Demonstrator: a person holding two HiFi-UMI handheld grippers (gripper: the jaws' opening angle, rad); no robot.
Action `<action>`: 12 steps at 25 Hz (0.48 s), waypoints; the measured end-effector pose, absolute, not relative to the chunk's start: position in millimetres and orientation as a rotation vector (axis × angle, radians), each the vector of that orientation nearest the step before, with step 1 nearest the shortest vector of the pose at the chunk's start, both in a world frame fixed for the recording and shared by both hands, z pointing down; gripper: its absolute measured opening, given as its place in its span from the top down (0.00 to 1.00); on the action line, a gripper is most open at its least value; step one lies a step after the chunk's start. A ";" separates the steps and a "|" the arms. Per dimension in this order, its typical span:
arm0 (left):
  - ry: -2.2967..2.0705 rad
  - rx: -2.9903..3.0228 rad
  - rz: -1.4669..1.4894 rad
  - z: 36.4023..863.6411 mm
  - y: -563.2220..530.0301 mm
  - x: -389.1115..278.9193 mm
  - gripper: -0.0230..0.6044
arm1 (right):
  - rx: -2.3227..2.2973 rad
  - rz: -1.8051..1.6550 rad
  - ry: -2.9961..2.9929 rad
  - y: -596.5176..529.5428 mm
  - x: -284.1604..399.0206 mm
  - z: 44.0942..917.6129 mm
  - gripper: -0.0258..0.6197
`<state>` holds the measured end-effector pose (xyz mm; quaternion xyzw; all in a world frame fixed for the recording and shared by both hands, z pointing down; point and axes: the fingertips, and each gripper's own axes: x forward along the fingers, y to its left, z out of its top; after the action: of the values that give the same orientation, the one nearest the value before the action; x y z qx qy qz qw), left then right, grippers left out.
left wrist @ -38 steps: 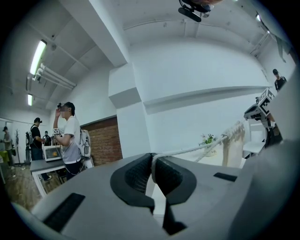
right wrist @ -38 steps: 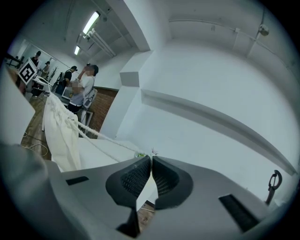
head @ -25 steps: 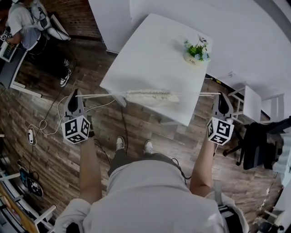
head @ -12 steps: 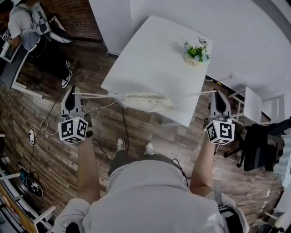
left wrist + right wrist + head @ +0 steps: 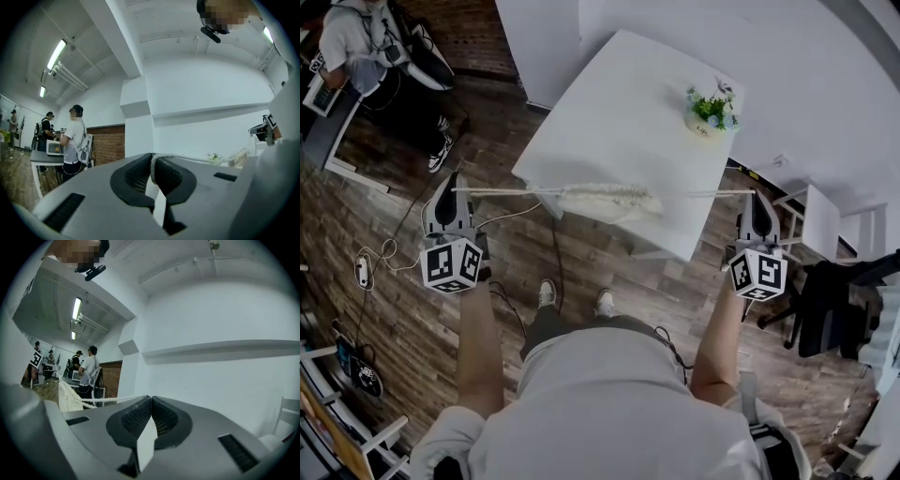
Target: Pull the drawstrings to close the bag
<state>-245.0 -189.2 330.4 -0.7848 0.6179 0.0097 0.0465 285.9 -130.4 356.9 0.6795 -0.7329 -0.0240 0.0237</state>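
Observation:
A cream cloth bag (image 5: 609, 200), its mouth gathered tight, hangs in the air over the near edge of the white table (image 5: 619, 112). Two white drawstrings run out from it sideways, both pulled taut. My left gripper (image 5: 453, 191) is shut on the end of the left drawstring (image 5: 506, 191); in the left gripper view the cord (image 5: 152, 161) sits pinched between the ribbed pads. My right gripper (image 5: 757, 194) is shut on the end of the right drawstring (image 5: 712, 194), which runs from its jaws (image 5: 112, 400) to the bag (image 5: 68, 398).
A small potted plant (image 5: 710, 111) stands at the table's far right. A dark office chair (image 5: 834, 314) and a white chair (image 5: 814, 214) are at my right. Cables (image 5: 380, 258) lie on the wooden floor at left. A person (image 5: 361, 42) sits at a desk far left.
Both grippers have kept their grip, and the strings stay taut. The bag swayed a little left and back. The left gripper now sits slightly further out than a second ago.

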 end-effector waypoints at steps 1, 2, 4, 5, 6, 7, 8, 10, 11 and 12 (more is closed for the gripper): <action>1.892 -2.391 0.022 332.5 -188.4 -246.8 0.94 | 2.115 -0.077 -2.253 -128.6 289.7 356.9 0.90; 1.899 -2.387 0.016 334.7 -187.5 -248.7 0.94 | 2.125 -0.081 -2.237 -126.6 293.1 356.9 0.90; 1.914 -2.380 -0.003 339.5 -186.3 -252.6 0.94 | 2.136 -0.097 -2.202 -123.0 298.3 356.3 0.90; 1.919 -2.380 -0.013 341.7 -186.0 -253.9 0.94 | 2.141 -0.108 -2.188 -121.4 300.2 355.3 0.90; 1.920 -2.382 -0.024 343.6 -185.9 -254.5 0.94 | 2.146 -0.118 -2.178 -119.9 301.9 353.8 0.90; 1.920 -2.383 -0.036 345.3 -185.7 -254.5 0.94 | 2.152 -0.127 -2.167 -118.6 303.7 352.1 0.90; 1.919 -2.383 -0.050 346.8 -185.2 -253.7 0.94 | 2.159 -0.136 -2.155 -117.4 305.8 350.2 0.90; 1.924 -2.364 -0.090 348.9 -183.7 -252.1 0.94 | 2.175 -0.146 -2.135 -115.7 310.6 346.3 0.90; 1.933 -2.345 -0.113 349.5 -183.0 -252.3 0.94 | 2.182 -0.147 -2.131 -115.1 312.9 344.4 0.90; 1.947 -2.328 -0.129 350.0 -182.7 -253.5 0.94 | 2.187 -0.146 -2.127 -114.8 314.9 343.0 0.90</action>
<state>-253.5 -182.7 350.0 -0.7653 0.6401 -0.0424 0.0522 314.9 -114.8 343.0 0.7154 -0.6957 -0.0477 0.0435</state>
